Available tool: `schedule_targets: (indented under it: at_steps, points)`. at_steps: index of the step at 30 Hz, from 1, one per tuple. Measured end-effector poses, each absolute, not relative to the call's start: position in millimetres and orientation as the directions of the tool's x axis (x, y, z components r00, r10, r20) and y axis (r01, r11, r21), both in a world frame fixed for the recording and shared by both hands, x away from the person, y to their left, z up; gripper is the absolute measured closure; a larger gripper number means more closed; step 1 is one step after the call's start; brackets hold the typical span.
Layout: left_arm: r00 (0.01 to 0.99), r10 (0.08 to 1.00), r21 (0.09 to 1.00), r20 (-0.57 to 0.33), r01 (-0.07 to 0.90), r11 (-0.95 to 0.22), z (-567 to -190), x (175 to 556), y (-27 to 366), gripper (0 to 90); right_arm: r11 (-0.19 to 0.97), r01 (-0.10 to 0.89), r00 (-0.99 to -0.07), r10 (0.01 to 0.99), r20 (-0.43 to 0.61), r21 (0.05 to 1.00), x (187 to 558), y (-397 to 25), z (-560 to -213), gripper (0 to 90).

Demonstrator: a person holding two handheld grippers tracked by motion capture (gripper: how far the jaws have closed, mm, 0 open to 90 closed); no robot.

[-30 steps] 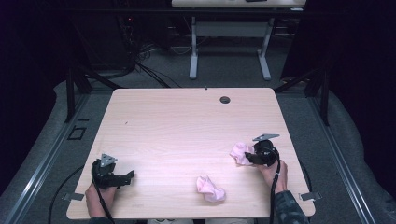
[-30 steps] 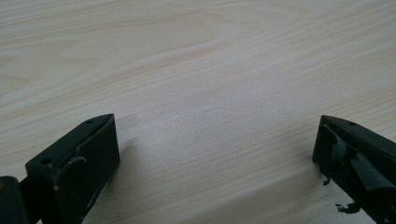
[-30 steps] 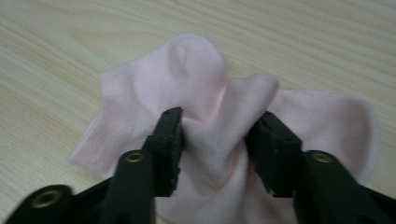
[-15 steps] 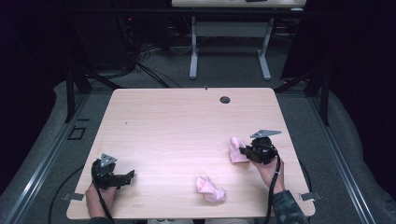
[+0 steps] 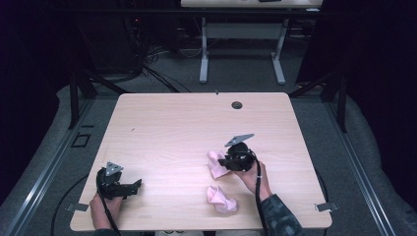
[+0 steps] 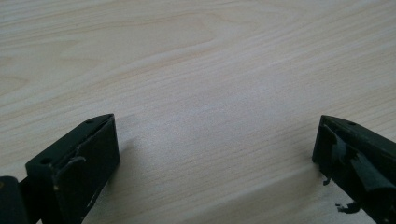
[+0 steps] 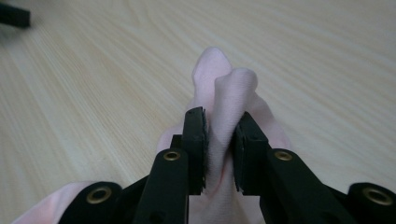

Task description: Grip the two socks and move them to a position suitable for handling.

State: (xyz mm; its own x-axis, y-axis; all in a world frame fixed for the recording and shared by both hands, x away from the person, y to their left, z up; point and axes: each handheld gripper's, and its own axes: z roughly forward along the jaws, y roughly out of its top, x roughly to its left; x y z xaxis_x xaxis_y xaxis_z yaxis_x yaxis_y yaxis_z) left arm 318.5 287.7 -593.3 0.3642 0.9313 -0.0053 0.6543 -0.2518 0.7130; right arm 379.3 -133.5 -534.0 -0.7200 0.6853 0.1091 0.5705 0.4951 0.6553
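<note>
**Right gripper pinches pink cloth on the table**

The wooden table [image 5: 162,123] carries two pink cloths. One cloth [image 7: 224,93], right of centre, is clamped between the right gripper's [image 5: 227,160] jaws. The other cloth [image 5: 221,199] lies just nearer the front edge. The left gripper [image 6: 215,154] rests front-left, jaws spread wide.

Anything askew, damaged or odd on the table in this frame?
Nothing stands out. The right tool is shut on a crumpled pink cloth; a second pink cloth lies bunched near the table's front edge. The left tool is open over bare wood.
</note>
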Motion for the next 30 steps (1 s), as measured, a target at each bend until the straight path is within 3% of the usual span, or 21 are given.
schedule_targets:
  at_steps: [4,6,7,8,9,10,11,12,19,30]
  points:
    - [0.364,0.931,0.713,-0.005,0.654,-0.252,-593.2,318.5,287.8,0.3,0.539,0.589,-0.733,0.67,0.117,0.603,385.9,-120.7,-556.7,67.3]
    - [0.364,0.931,0.713,-0.005,0.655,-0.252,-593.2,318.5,287.7,0.3,0.532,0.61,-0.724,0.675,0.141,0.587,389.1,-121.2,-563.4,53.3]
    - [0.364,0.931,0.713,-0.005,0.655,-0.252,-593.3,318.5,287.7,0.3,0.532,0.61,-0.724,0.675,0.141,0.587,389.1,-121.2,-563.4,53.3]
    - [0.364,0.931,0.713,-0.005,0.654,-0.252,-593.3,318.5,287.8,0.3,0.526,0.611,-0.718,0.682,0.135,0.592,387.6,-124.9,-560.4,41.1]
    - [0.364,0.931,0.713,-0.005,0.654,-0.252,-593.3,318.5,287.8,0.3,0.526,0.611,-0.718,0.682,0.135,0.592,387.6,-124.9,-560.4,41.1]
    - [0.364,0.931,0.713,-0.005,0.655,-0.252,-593.2,318.4,287.8,0.3,0.519,0.602,-0.718,0.685,0.127,0.607,384.8,-129.3,-555.3,33.2]
    - [0.364,0.931,0.713,-0.005,0.655,-0.252,-593.2,318.4,287.8,0.3,0.519,0.602,-0.718,0.685,0.127,0.607,384.8,-129.3,-555.3,33.2]
    - [0.364,0.931,0.713,-0.005,0.654,-0.252,-593.2,318.4,287.7,0.3,0.503,0.594,-0.712,0.692,0.118,0.628,380.3,-135.2,-548.5,27.5]
    - [0.364,0.931,0.712,-0.003,0.654,-0.253,-593.2,318.5,287.5,0.2,0.454,0.579,-0.703,0.699,0.132,0.677,361.2,-157.0,-528.1,22.8]
    - [0.312,0.95,0.7,0.01,0.676,-0.23,-590.8,316.4,284.2,0.3,0.438,0.541,-0.722,0.68,0.129,0.718,310.8,-182.5,-500.7,30.8]
